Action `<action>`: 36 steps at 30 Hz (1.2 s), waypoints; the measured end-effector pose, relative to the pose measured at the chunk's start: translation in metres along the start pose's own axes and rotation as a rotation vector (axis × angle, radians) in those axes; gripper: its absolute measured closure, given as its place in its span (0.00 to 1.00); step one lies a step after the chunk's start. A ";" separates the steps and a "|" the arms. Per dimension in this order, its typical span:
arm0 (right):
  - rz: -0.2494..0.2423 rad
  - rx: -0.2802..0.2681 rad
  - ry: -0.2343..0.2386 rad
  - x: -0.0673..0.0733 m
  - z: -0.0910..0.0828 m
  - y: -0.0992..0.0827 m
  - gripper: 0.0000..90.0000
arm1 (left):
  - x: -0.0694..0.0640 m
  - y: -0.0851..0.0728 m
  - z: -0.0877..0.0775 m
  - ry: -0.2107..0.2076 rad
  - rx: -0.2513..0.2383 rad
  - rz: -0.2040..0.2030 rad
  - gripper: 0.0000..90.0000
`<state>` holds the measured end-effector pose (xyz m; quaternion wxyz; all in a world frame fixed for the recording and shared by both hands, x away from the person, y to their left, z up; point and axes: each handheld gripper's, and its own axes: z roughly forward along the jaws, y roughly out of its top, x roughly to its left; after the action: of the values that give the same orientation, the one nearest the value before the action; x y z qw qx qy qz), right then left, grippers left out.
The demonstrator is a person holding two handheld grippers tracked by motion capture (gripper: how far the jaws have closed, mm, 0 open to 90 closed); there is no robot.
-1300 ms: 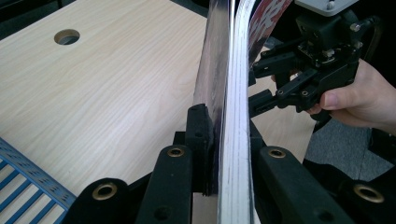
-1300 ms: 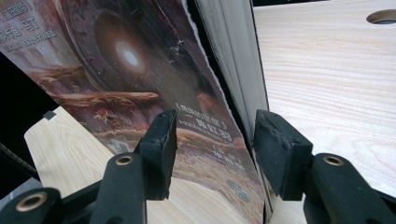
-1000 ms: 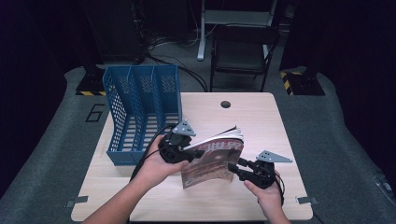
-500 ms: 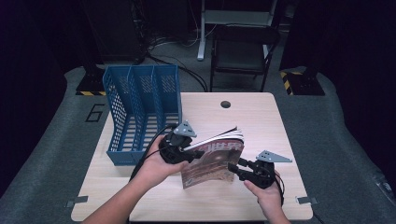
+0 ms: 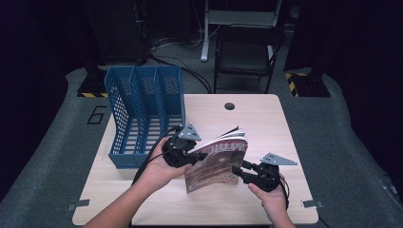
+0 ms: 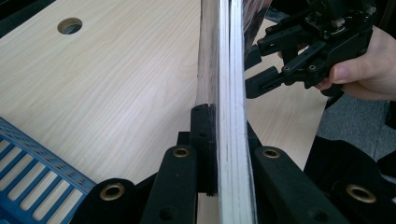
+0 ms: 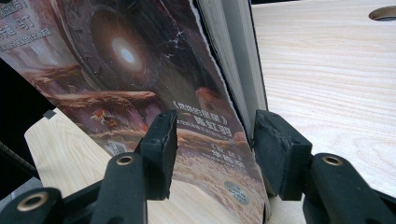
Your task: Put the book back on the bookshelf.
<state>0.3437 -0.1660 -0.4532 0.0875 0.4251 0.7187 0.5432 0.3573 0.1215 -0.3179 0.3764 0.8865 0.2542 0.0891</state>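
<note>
A: What differs from a second ago?

B: Very little. Both hands sit where they were, and the book [image 5: 218, 159] stands at the same tilt near the middle of the table's [image 5: 266, 123] front half. The one change is in the left gripper [image 5: 190, 154]: its jaws have just been closing, with the book's upper left corner between them.

A: And now they are tight?

B: Yes. In the left gripper view the two black jaws press on both sides of the stack of pages [image 6: 231, 116], so that gripper is clamped on the book.

A: The right gripper [image 5: 242, 171]?

B: It holds at the book's lower right corner, toward the table's front edge. In the right gripper view its jaws stand apart: the right one lies against the block of pages, the left one sits in front of the cover [image 7: 130, 70] with a gap showing. The cover bends away from the pages there. I cannot see the pads pressing from both sides, so I call it a loose straddle, not a clamp.

A: How does the book rest?

B: On its lower edge on the tabletop, leaning, cover toward the person, pages fanning a little at the top.

A: Any containers?

B: A blue file rack [image 5: 142, 114] with three slots stands by the table's left edge, toward the back corner. I see nothing in the slots. The book is just to its right, not touching it.
</note>
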 end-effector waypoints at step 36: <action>0.035 0.002 -0.007 -0.010 -0.006 -0.003 0.55 | 0.004 0.007 -0.014 0.022 -0.038 -0.013 0.93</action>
<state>0.3443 -0.1776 -0.4568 0.0803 0.4397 0.7114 0.5424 0.3584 0.1280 -0.3031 0.3910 0.8764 0.2624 0.1012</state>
